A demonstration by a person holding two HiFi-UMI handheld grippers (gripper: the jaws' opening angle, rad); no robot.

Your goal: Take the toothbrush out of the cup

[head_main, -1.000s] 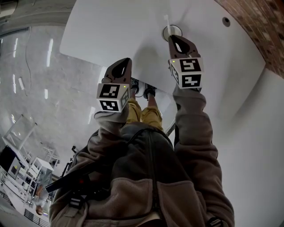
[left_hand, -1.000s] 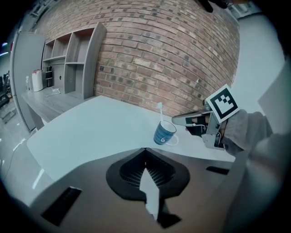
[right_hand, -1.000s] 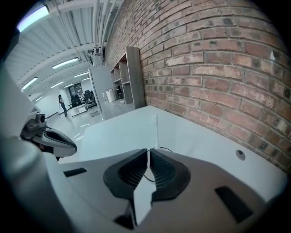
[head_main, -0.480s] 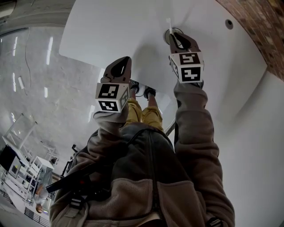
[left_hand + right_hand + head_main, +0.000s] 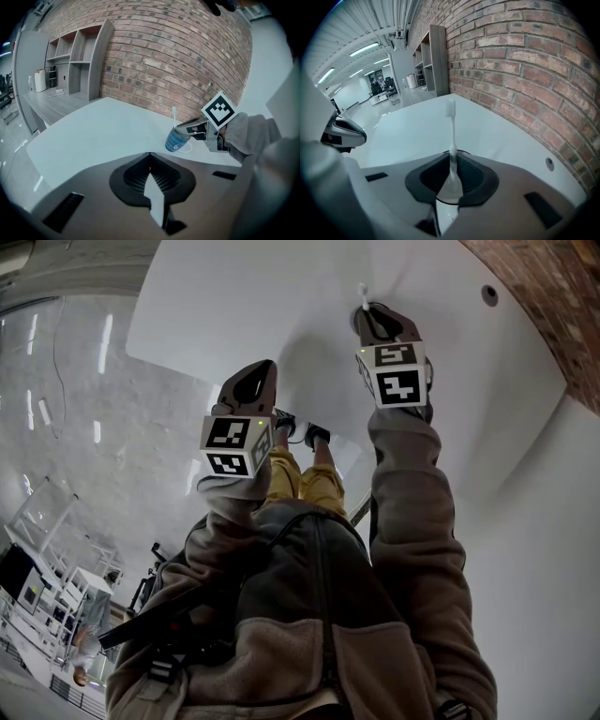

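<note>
Toothbrush [image 5: 451, 126] stands upright in the blue cup [image 5: 176, 141] on the white worktop [image 5: 93, 136]. Your right claw [image 5: 452, 161] pinches its handle just above the rim. Your left claw [image 5: 150, 159] is pressed together, empty, apart from the cup.

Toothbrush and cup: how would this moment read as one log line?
right tongs: shut on toothbrush, upright | toothbrush: foot in blue cup on table | left tongs: shut, empty, away from cup
</note>
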